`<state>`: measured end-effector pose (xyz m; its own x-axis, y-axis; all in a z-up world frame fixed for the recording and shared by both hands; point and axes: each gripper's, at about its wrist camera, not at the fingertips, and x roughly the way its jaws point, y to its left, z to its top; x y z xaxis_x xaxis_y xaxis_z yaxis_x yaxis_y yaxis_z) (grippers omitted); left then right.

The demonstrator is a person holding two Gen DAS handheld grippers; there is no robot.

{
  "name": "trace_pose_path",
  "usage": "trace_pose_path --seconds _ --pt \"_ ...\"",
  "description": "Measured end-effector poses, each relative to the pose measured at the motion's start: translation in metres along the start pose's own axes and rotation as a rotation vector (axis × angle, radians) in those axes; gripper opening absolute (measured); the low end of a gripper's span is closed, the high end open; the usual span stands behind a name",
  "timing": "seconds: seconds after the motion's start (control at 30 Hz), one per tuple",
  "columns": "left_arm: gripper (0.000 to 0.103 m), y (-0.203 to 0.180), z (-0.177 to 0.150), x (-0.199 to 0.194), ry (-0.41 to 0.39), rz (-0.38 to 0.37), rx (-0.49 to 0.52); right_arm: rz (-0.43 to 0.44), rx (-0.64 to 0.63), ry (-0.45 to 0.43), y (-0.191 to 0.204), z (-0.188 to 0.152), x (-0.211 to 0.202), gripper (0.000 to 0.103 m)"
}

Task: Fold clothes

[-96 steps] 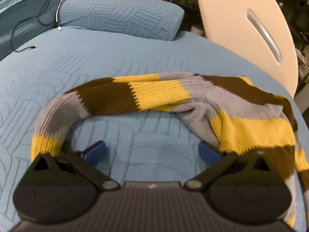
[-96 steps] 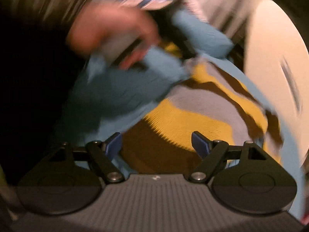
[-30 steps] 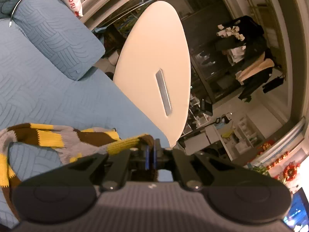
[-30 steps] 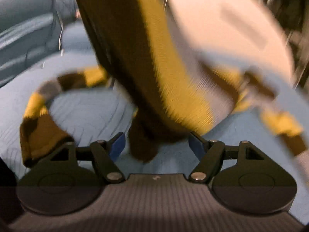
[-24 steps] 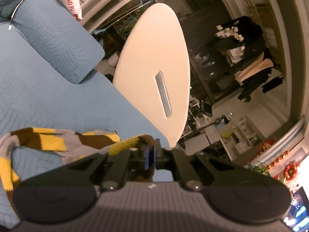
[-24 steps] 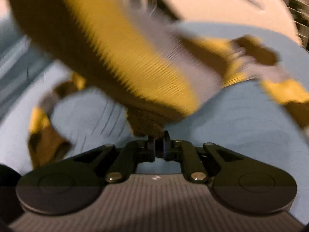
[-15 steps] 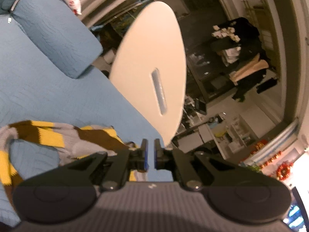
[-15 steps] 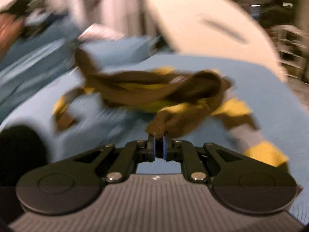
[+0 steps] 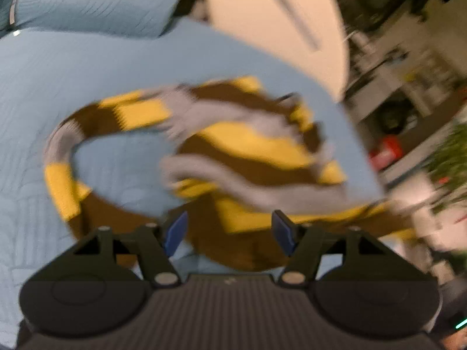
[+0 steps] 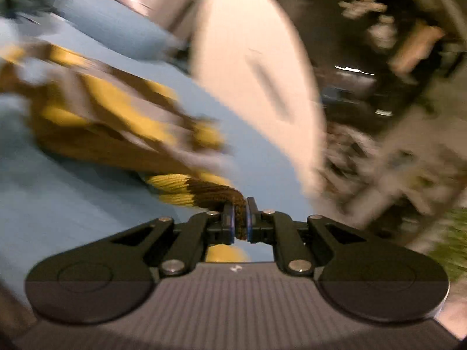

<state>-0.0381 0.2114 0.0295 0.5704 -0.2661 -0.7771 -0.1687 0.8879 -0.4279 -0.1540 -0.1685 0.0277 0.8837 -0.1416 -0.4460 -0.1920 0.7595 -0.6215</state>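
A knitted scarf (image 9: 242,145) striped yellow, brown and grey lies bunched on the blue quilted bed (image 9: 87,67), one end curling round to the left. My left gripper (image 9: 229,230) is open and empty, hovering just above the scarf's near brown part. My right gripper (image 10: 240,223) is shut on a brown and yellow end of the scarf (image 10: 204,189), which trails off to the left over the bed (image 10: 58,198). Both views are motion-blurred.
A blue pillow (image 9: 87,3) lies at the back left. A cream oval board (image 9: 277,20) stands at the bed's far right edge, also in the right wrist view (image 10: 256,67). The bed edge drops off to the right onto cluttered floor (image 9: 408,116).
My left gripper has opened and let go of the scarf, and now looks down on it. My right gripper stays shut on the scarf end and has swung right.
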Motion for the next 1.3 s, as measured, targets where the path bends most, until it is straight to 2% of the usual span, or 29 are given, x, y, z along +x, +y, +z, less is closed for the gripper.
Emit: trace_pose_path --seconds 0.03,0.1,0.13,0.23,0.27,0.3,0.37,0.4,0.43,0.53,0.6,0.63,0.67,0.77,0.83,0.87,0.9,0.93,1.0,1.07,1.23,1.3 --pt "0.073 0.004 0.000 0.006 0.010 0.010 -0.009 0.051 0.001 0.105 -0.008 -0.008 0.015 0.011" --pt "0.079 0.009 0.002 0.012 0.009 0.042 -0.001 0.313 0.037 0.383 -0.010 -0.028 0.047 0.012" --pt "0.080 0.012 0.005 0.014 0.004 0.065 0.006 0.333 0.045 0.417 -0.008 -0.030 0.050 0.013" --pt "0.087 0.022 0.013 0.013 -0.032 0.143 0.022 0.233 0.038 0.375 -0.002 -0.023 0.038 0.017" --pt "0.088 0.028 0.016 0.012 -0.052 0.181 0.025 0.214 0.043 0.339 0.000 -0.017 0.031 0.029" --pt "0.091 0.033 0.020 0.011 -0.059 0.195 0.010 0.223 0.045 0.295 0.008 -0.006 0.025 0.047" --pt "0.091 0.044 0.027 0.013 -0.072 0.205 -0.025 0.274 0.042 0.197 0.034 0.022 0.013 0.065" --pt "0.091 0.048 0.029 0.014 -0.078 0.202 -0.044 0.299 0.041 0.148 0.047 0.035 0.008 0.066" --pt "0.091 0.053 0.030 0.019 -0.079 0.208 -0.057 0.324 0.040 0.099 0.060 0.049 0.002 0.066" --pt "0.089 0.065 0.030 0.033 -0.082 0.226 -0.095 0.577 -0.004 -0.031 0.119 0.098 0.003 0.066" --pt "0.091 0.065 0.031 0.035 -0.092 0.213 -0.089 0.696 -0.060 -0.093 0.166 0.129 0.015 0.066" --pt "0.091 0.065 0.031 0.036 -0.084 0.217 -0.087 0.722 -0.089 -0.109 0.187 0.143 0.023 0.065" --pt "0.091 0.066 0.031 0.038 -0.067 0.212 -0.088 0.720 -0.114 -0.099 0.206 0.154 0.034 0.065" --pt "0.091 0.073 0.030 0.044 -0.009 0.186 -0.100 0.724 -0.108 0.017 0.243 0.172 0.078 0.065" --pt "0.091 0.078 0.030 0.047 0.005 0.178 -0.121 0.742 -0.058 0.084 0.254 0.176 0.097 0.066" --pt "0.091 0.081 0.030 0.049 0.012 0.174 -0.135 0.751 -0.036 0.088 0.253 0.178 0.100 0.061" --pt "0.091 0.084 0.030 0.052 0.028 0.167 -0.154 0.746 -0.037 0.080 0.253 0.178 0.098 0.028" --pt "0.095 0.086 0.031 0.054 0.038 0.159 -0.164 0.732 -0.051 0.066 0.252 0.176 0.094 0.014" --pt "0.101 0.085 0.031 0.059 0.052 0.150 -0.150 0.740 -0.059 0.031 0.246 0.169 0.073 0.015" --pt "0.101 0.082 0.031 0.060 0.051 0.157 -0.130 0.765 -0.070 0.008 0.240 0.158 0.049 0.014" --pt "0.101 0.077 0.029 0.058 0.037 0.180 -0.110 0.887 -0.143 0.029 0.228 0.113 -0.015 0.013" --pt "0.101 0.078 0.029 0.058 0.043 0.182 -0.116 0.898 -0.175 0.060 0.234 0.097 -0.023 0.014"
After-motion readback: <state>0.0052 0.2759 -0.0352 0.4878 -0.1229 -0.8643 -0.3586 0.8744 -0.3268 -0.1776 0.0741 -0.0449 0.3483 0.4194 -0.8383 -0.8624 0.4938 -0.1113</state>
